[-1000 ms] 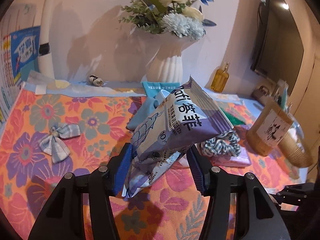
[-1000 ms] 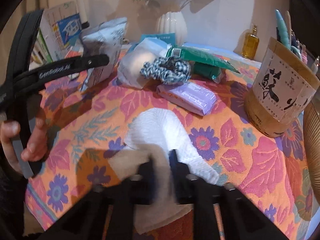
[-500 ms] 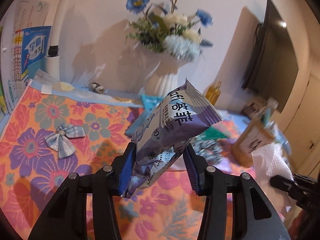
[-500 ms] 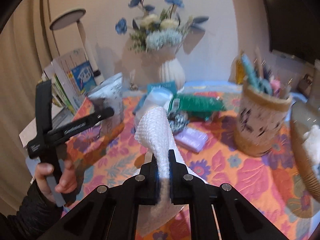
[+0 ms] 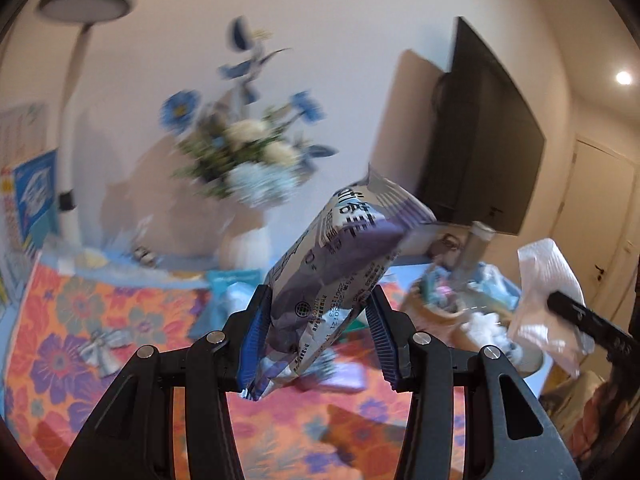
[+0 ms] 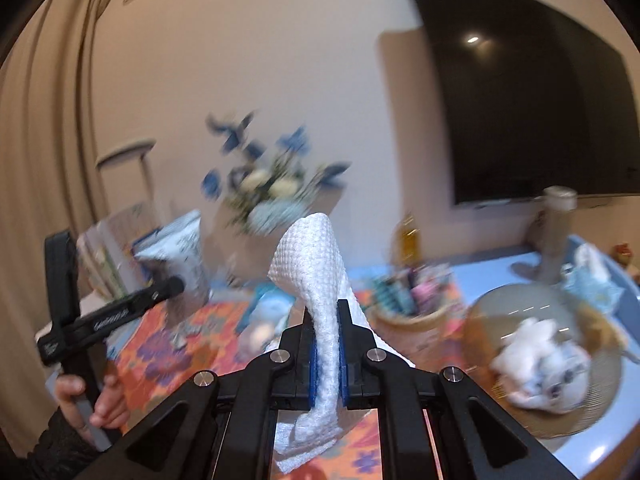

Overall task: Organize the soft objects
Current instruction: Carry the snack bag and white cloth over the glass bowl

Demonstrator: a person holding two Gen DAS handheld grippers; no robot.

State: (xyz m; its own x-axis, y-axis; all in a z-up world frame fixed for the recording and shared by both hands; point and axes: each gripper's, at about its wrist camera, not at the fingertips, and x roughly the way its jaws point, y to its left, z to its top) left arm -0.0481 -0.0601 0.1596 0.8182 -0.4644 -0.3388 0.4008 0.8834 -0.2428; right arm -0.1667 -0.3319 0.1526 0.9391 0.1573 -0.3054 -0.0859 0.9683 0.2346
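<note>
Mid-task: left gripper (image 5: 320, 340) clamps the purple tissue pack (image 5: 340, 272) & right gripper (image 6: 328, 354) pinches the white cloth (image 6: 316, 280), both above the floral table (image 5: 100, 340), w/ plush already in the basket (image 6: 600, 412), bow (image 5: 102, 350) & other bits probably left

A pen holder (image 6: 412, 320) is standing at one o'clock beyond the right gripper (image 6: 327, 350), a woven basket (image 6: 548, 368) at three o'clock; open tablecloth (image 6: 168, 354) is lying at ten o'clock.

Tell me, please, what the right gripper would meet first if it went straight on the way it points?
Probably the blurred flower vase by the wall, past the white cloth the right gripper grips; depth is unclear.
</note>
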